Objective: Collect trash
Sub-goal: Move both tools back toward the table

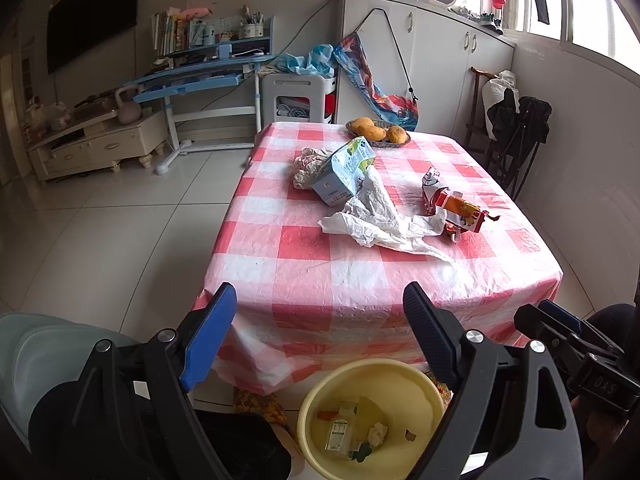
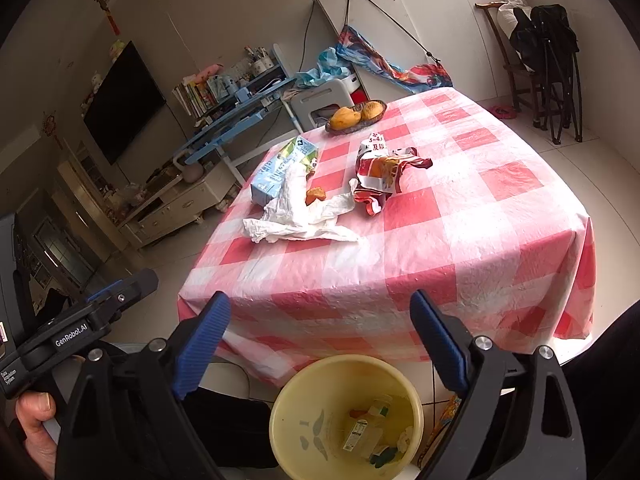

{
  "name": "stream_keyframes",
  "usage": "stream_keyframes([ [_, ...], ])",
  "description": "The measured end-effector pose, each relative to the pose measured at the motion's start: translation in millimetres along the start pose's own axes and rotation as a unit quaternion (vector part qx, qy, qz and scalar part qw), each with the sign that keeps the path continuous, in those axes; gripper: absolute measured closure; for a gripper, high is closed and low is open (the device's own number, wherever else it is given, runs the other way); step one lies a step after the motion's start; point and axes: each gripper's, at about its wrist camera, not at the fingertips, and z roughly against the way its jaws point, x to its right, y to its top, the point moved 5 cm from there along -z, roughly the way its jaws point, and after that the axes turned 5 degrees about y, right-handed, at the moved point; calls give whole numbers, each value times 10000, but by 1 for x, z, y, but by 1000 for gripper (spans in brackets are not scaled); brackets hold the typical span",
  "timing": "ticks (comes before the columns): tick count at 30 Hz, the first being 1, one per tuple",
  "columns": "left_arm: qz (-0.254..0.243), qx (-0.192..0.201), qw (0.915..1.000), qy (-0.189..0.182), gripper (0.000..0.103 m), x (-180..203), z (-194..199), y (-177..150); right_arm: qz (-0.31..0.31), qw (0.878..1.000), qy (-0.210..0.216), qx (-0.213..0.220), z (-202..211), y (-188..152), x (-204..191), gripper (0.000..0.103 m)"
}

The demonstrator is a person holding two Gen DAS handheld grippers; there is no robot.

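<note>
On the red-and-white checked table (image 1: 328, 276) (image 2: 460, 240) lie a light blue milk carton (image 1: 344, 174) (image 2: 280, 170), a crumpled white paper (image 1: 380, 220) (image 2: 296, 216), a red snack wrapper (image 1: 452, 206) (image 2: 380, 172) and a small orange food scrap (image 2: 315, 195). A white crumpled bag (image 1: 306, 166) sits behind the carton. Below the table's near edge stands a yellow bin (image 1: 316, 400) (image 2: 292, 408) holding a small bottle (image 1: 340, 426) (image 2: 364, 428) and scraps. My left gripper (image 1: 320, 296) and right gripper (image 2: 320, 304) both hang above the bin, open, with nothing between their fingers.
A basket of mangoes (image 1: 378, 131) (image 2: 356, 115) stands at the table's far side. A blue desk (image 1: 200, 76), a white stool (image 1: 296, 96), a low TV cabinet (image 1: 96, 144) and a chair with a dark bag (image 1: 516, 120) ring the table. A hand (image 2: 34, 428) grips the left tool.
</note>
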Motion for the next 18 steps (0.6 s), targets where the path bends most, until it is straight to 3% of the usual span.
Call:
stream_keyframes([
  [18,105,87,9999,95,18,-4,-2,1,225,9997,-58,-42,-1,-2,-7,15],
])
